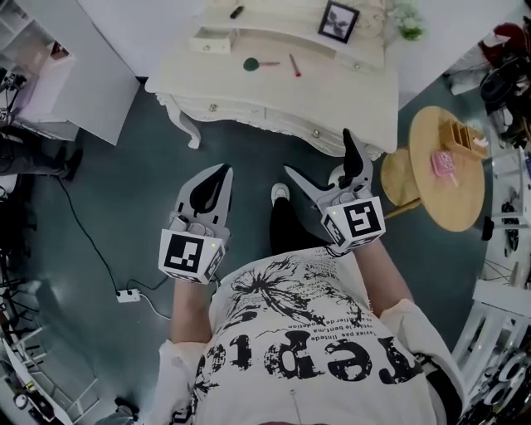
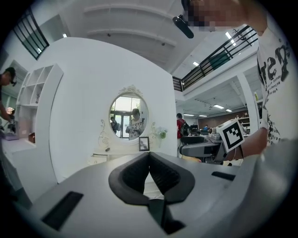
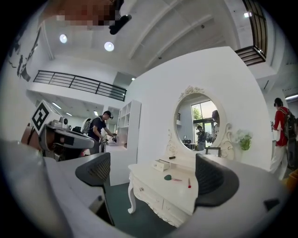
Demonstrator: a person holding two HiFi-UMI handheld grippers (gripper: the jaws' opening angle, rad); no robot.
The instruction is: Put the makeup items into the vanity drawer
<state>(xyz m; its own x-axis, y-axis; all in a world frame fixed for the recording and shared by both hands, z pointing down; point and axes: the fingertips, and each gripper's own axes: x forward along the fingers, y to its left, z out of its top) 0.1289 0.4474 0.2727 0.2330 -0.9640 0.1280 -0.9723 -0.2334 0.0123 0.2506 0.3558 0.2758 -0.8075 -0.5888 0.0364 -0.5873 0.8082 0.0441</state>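
A white vanity [image 1: 332, 91] stands ahead of me. On its top lie a green round-headed item [image 1: 251, 64] and a red stick [image 1: 294, 65], with a black item [image 1: 236, 12] further back. A small drawer [image 1: 211, 41] juts out at the back left. The right gripper view shows the same green item [image 3: 167, 177], red stick [image 3: 189, 182] and small drawer [image 3: 161, 164]. My left gripper [image 1: 219, 178] is shut and empty, held well short of the vanity, with its pads meeting [image 2: 149, 157]. My right gripper [image 1: 319, 158] is open wide with nothing between its fingers [image 3: 153, 175].
A framed picture [image 1: 338, 21] and a plant [image 1: 408, 21] stand at the vanity's back right. A round wooden side table [image 1: 452, 199] at the right carries a pink item [image 1: 444, 163] and a wooden box [image 1: 463, 137]. A power strip [image 1: 128, 295] lies on the floor at the left. A white shelf unit [image 1: 41, 66] stands at the far left.
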